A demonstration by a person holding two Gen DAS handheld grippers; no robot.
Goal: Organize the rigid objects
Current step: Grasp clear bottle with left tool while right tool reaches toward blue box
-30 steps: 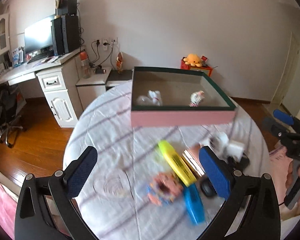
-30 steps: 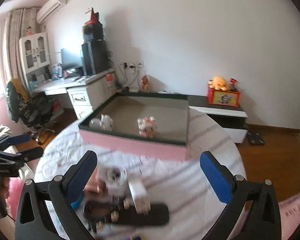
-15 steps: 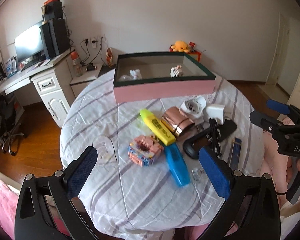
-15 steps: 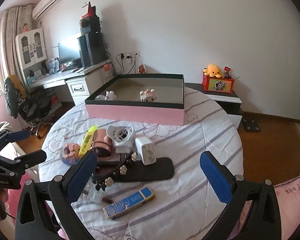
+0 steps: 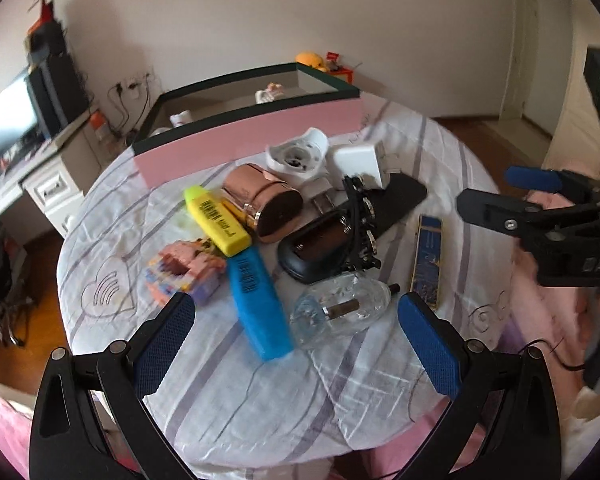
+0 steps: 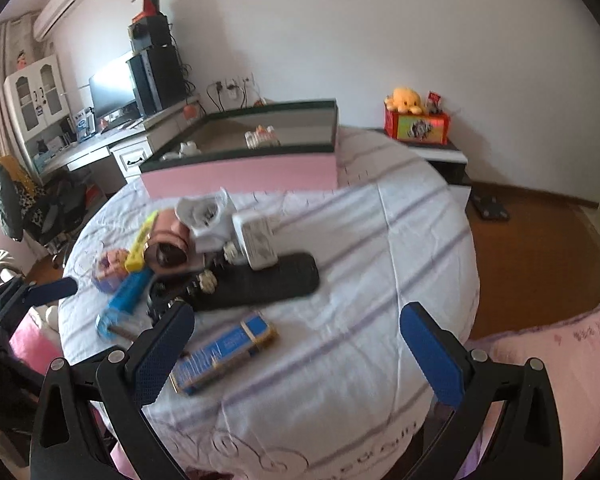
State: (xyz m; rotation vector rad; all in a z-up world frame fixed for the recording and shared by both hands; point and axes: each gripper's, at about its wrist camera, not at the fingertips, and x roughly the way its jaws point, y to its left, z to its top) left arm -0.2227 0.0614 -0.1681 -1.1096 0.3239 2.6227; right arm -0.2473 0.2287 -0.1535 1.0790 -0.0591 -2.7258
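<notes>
two small toys are sitting in the pink box [image 5: 256, 136]; pile on bench [image 5: 260, 380] still waiting; both tongs [image 5: 296, 344] [image 6: 298, 354] hanging released, empty.

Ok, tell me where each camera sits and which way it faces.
Left wrist: on the left gripper, above the table's near-left edge, looking at the blue highlighter; the right gripper shows at right.
Right wrist: on the right gripper, at the near-right edge, over the blue box; left gripper at left.
Shared: pink tray, clutter.
</notes>
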